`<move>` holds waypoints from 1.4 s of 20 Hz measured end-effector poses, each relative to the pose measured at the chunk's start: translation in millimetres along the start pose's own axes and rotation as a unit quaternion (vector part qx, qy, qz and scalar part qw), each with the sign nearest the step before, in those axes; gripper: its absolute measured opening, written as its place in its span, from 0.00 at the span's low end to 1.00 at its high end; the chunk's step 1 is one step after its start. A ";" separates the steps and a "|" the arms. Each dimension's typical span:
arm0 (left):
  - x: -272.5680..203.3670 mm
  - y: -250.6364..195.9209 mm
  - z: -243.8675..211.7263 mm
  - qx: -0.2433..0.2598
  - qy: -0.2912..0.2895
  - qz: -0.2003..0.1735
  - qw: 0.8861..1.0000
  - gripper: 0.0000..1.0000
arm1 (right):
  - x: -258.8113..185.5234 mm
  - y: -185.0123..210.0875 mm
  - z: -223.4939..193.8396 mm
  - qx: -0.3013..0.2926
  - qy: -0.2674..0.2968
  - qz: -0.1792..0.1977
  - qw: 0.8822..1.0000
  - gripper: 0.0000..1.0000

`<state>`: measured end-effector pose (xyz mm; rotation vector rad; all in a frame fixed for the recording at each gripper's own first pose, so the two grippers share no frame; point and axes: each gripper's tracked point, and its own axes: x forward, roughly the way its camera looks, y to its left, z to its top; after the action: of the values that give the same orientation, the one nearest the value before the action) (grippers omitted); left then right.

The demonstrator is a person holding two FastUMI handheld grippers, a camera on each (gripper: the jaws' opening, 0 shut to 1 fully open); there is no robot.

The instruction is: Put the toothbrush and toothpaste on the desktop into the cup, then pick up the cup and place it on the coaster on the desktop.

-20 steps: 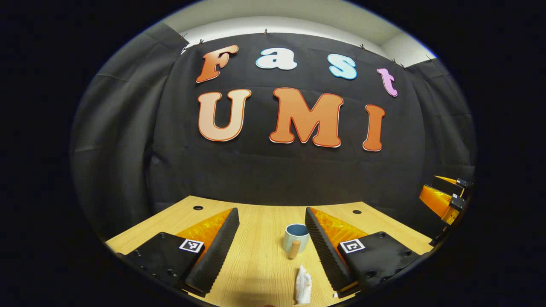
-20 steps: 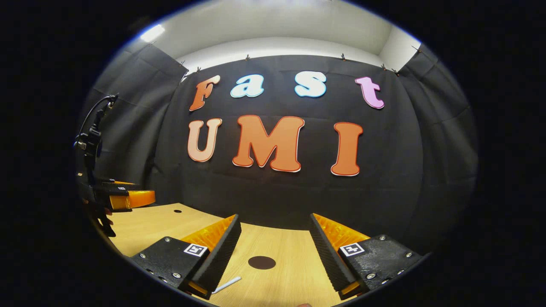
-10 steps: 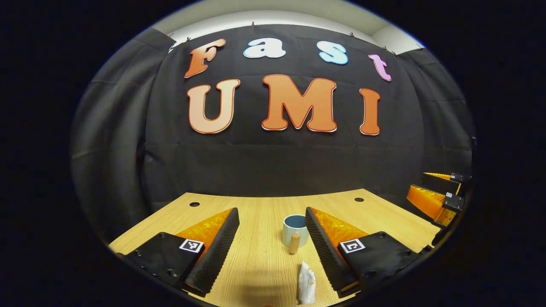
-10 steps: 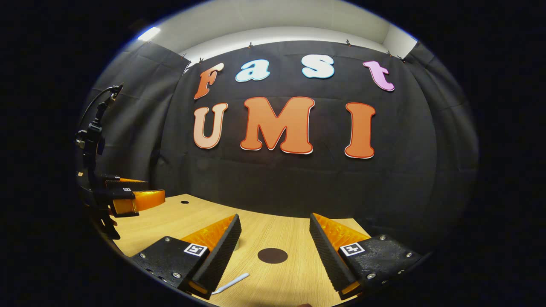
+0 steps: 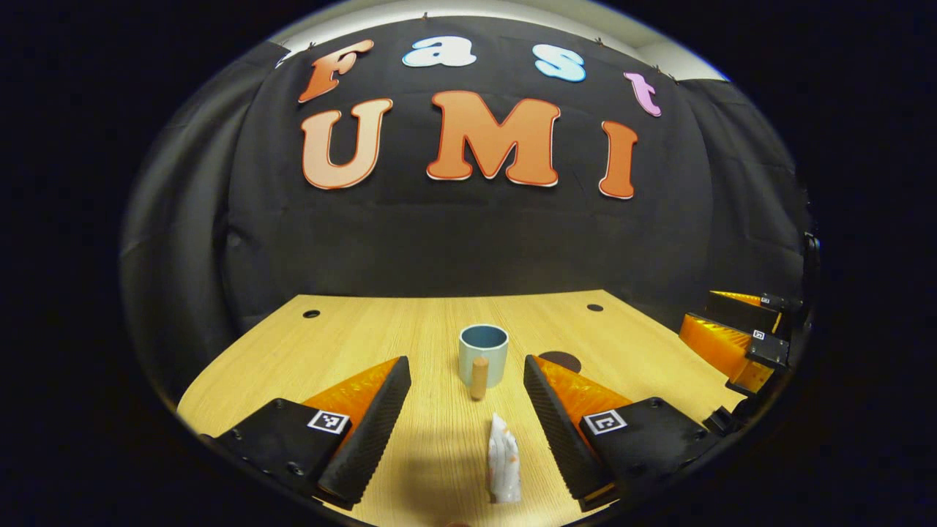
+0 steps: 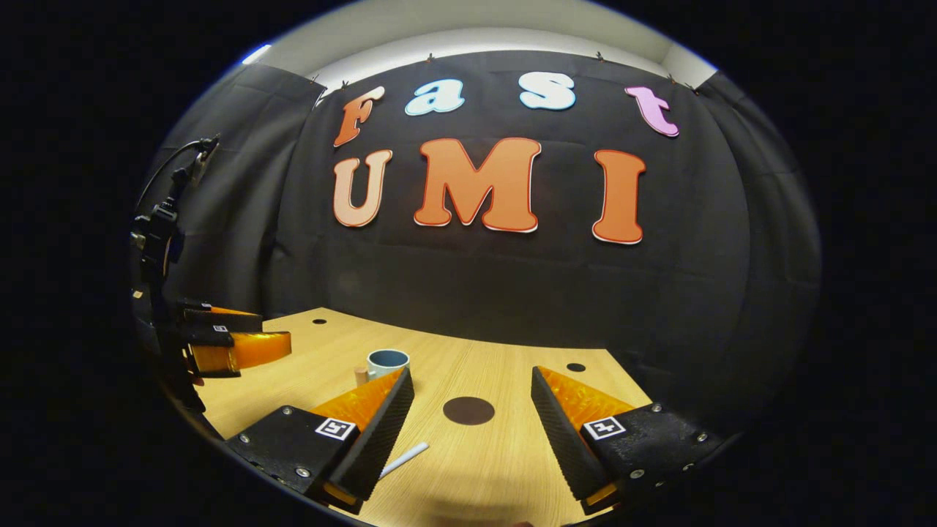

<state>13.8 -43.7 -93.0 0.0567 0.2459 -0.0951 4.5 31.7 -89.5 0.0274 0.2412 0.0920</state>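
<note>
1. Surface: light wood-grain desktop (image 5: 351, 344), three small round holes near its far edge; black cloth wall behind, pale ceiling above.
2. Cup (image 5: 483, 355): blue-grey, upright at mid-desk, wooden handle facing the left gripper; empty as far as can be seen. In the right gripper view it stands at (image 6: 386, 361), left of centre.
3. Toothpaste (image 5: 504, 461): white crumpled tube, lying on the desk between the left gripper (image 5: 467, 399) fingers, near the cup, untouched.
4. Toothbrush (image 6: 404, 459): white stick, lying just beside the right gripper (image 6: 472, 406) inner left finger, partly hidden by it.
5. Coaster (image 6: 468, 410): dark disc, flat, right of the cup, bare.
6. Both grippers: fingers spread wide, holding nothing.
</note>
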 end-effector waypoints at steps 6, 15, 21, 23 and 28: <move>17.6 -14.0 -49.4 0.015 0.075 -0.018 0.997 1.00 | -5.2 12.9 -28.2 0.005 0.045 0.009 0.999 0.98; 27.1 -30.4 -103.8 0.041 0.156 -0.024 0.987 1.00 | -4.8 4.6 -58.9 0.021 0.087 0.002 0.996 0.98; 30.9 -33.7 -127.6 0.046 0.210 -0.027 0.976 1.00 | -4.7 -6.0 -79.4 0.040 0.110 -0.003 0.993 0.98; 31.2 -33.5 -135.8 0.043 0.229 -0.026 0.972 1.00 | -1.5 -7.2 -88.1 0.046 0.122 -0.003 0.991 0.98; 31.1 -20.7 -119.9 0.025 0.253 -0.018 0.967 0.91 | 2.1 -6.0 -103.8 0.056 0.151 0.000 0.987 0.98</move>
<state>12.9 -58.9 -217.6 0.1260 0.7564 -0.1224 -17.8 27.6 -191.1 0.1266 0.5494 0.0817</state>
